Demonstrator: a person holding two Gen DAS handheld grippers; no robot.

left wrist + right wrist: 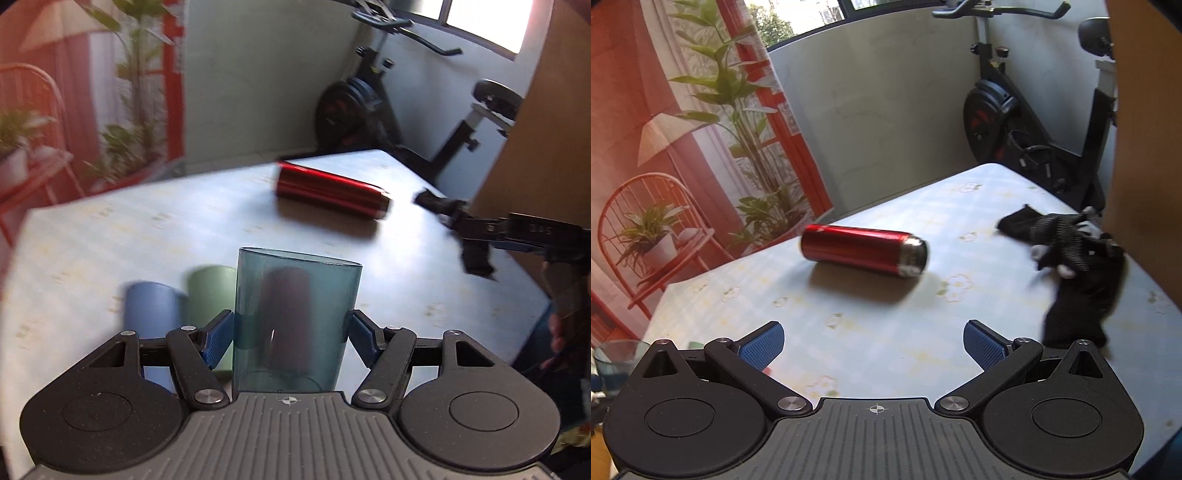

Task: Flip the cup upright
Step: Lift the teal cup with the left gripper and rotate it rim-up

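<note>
The translucent teal cup [295, 321] sits between the blue pads [218, 338] of your left hand-held gripper [291, 334], which is clamped on its lower wall; the rim faces up and the open mouth shows as an ellipse at the top, so the flip itself looks essentially done. What seems left is to set it down on the surface [110, 236] and let go (whether its base already touches the cloth is hidden behind the gripper body, so you cannot count it as placed yet). Just behind the cup stand a green cup [210, 291] and a blue cup [151, 310], both blurred, with a dark reddish shape visible through the teal wall that is too smeared to name. Farther out a red flask [864, 251] lies on its side, and a black glove [1071, 273] is bunched toward the right edge. Your right hand-held gripper [873, 343] hangs spread wide over bare cloth, gripping nothing.
</note>
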